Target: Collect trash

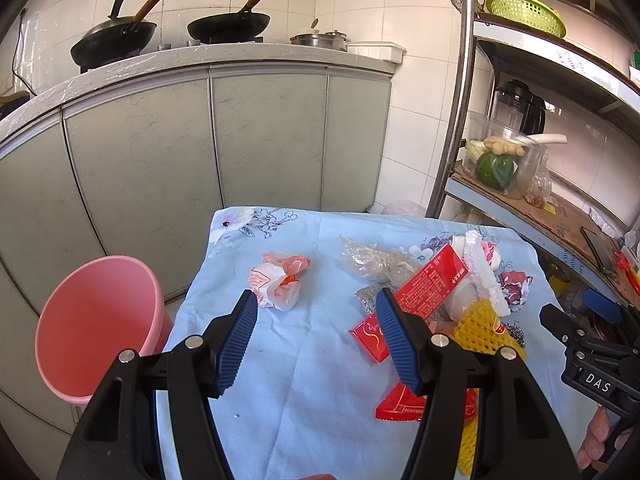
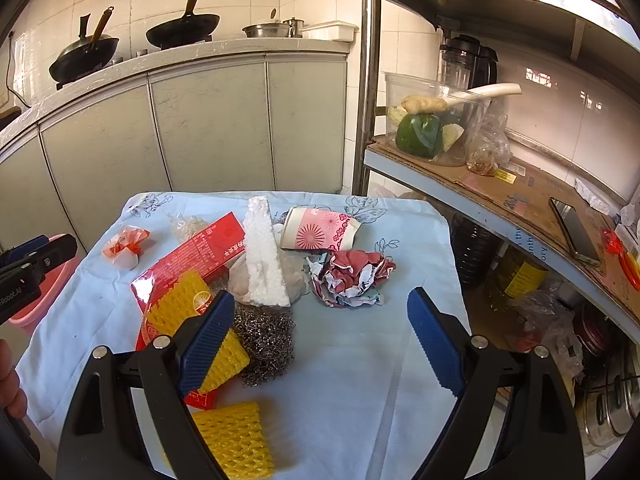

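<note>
**Op:** Blue pads of my left gripper (image 1: 316,312) are standing spread, gripping nothing, over the blue floral cloth (image 1: 304,392). I'm worrying the crumpled orange-white bag (image 1: 280,282) just ahead is squashing and slipping out before the pink bin (image 1: 96,328) beside the table.

**Mate:** And the right view?

**Op:** My right gripper (image 2: 320,308) is gaping wide, empty. Steel scourer (image 2: 264,344), yellow foam net (image 2: 200,332), red carton (image 2: 196,256) and white foam strip (image 2: 264,256) are overlapping; I'm risking dragging neighbours off. Crumpled paper (image 2: 352,276) is lying apart.
</note>
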The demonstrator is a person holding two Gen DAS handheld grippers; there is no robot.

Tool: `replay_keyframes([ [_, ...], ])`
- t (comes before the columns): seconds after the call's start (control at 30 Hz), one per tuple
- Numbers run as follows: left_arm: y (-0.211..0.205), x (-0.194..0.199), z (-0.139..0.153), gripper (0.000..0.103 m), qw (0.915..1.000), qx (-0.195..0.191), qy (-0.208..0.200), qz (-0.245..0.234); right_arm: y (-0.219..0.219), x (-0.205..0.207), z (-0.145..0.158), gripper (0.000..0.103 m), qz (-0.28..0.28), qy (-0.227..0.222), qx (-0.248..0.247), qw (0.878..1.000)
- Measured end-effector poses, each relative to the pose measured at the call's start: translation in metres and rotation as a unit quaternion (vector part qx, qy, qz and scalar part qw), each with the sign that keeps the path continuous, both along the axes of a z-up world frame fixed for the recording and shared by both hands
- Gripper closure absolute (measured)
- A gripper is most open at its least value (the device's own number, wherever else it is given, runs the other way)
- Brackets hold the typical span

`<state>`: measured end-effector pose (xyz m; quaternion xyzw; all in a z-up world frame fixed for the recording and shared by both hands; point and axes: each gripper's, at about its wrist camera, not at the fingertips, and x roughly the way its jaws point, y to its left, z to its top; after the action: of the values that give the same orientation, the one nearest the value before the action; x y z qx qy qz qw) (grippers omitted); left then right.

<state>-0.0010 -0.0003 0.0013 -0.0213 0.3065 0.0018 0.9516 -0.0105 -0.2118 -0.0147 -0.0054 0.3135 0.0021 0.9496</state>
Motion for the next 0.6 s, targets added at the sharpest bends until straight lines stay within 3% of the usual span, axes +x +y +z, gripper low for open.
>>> replay_keyframes([
  [0.6, 0.0001, 0.0012, -0.0032, 0.042, 1.0, -0.001, 0.003, -0.001, 0.0014, 0.0026, -0.0022, 0.014, 0.002, 0.001, 0.002, 1.0],
])
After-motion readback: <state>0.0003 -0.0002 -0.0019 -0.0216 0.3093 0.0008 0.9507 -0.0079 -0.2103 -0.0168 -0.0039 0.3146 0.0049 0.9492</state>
